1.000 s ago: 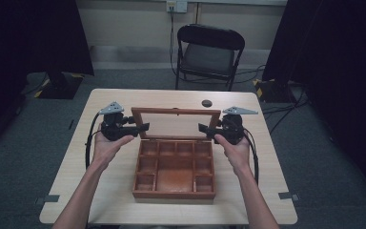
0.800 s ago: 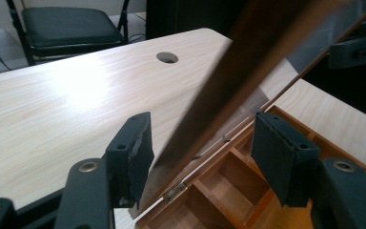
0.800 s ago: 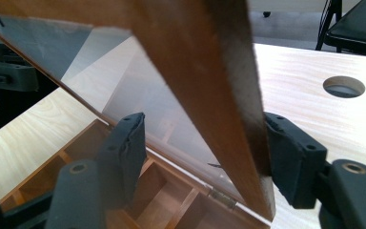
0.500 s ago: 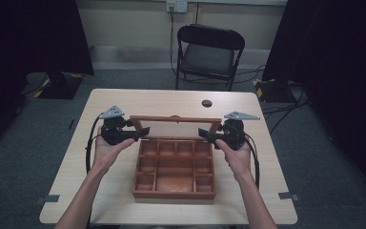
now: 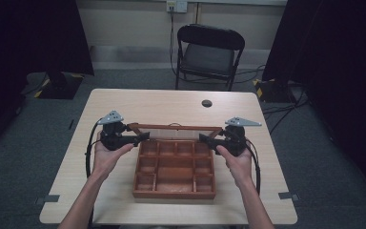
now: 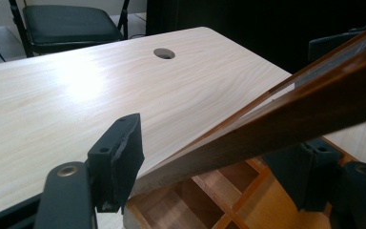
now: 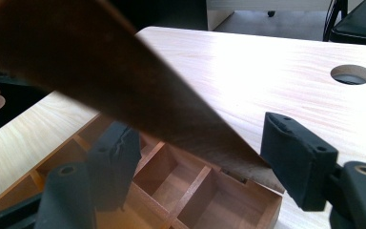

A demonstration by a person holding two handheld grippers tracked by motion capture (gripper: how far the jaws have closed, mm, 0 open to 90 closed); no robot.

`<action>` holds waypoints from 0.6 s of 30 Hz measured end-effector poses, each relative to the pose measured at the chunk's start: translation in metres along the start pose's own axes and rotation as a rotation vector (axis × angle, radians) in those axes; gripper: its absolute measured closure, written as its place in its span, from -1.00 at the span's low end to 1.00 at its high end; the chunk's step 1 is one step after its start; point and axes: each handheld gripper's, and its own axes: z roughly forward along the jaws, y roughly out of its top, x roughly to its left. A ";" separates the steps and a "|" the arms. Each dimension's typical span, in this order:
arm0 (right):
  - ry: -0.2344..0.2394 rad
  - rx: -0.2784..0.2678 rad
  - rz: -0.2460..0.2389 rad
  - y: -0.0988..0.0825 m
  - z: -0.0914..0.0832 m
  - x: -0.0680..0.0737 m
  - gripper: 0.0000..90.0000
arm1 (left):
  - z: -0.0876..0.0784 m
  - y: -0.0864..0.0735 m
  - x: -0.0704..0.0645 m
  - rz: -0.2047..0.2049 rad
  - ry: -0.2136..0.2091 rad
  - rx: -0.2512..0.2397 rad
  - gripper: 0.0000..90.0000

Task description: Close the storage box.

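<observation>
Lid (image 5: 174, 127) now tipped past upright, fingers loosened.

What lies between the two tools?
In the high view, the box's raised lid spans from the left tool to the right tool.

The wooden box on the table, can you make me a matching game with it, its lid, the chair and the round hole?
Things:
1. wooden box
2. lid
3. chair
4. round hole

Descriptions:
A. black, on the floor beyond the table
B. raised at the box's far edge, between the left gripper and right gripper
C. open, split into compartments
D. dark, in the far part of the tabletop

Pairs: 1-C, 2-B, 3-A, 4-D
</observation>
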 end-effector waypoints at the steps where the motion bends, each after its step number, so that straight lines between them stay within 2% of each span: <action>1: 0.000 0.000 0.000 0.000 0.000 0.000 -0.34 | 0.000 0.000 0.000 0.000 0.000 0.000 -0.33; 8: -0.007 0.006 0.010 -0.006 -0.003 0.000 -0.35 | -0.001 -0.003 -0.002 0.014 -0.017 0.011 -0.22; 9: -0.012 0.011 0.016 -0.007 -0.004 -0.001 -0.34 | -0.002 -0.004 -0.003 0.020 -0.019 0.013 -0.15; 18: -0.017 0.034 0.020 -0.009 -0.015 -0.005 -0.41 | -0.003 -0.007 -0.005 0.014 -0.020 0.008 -0.15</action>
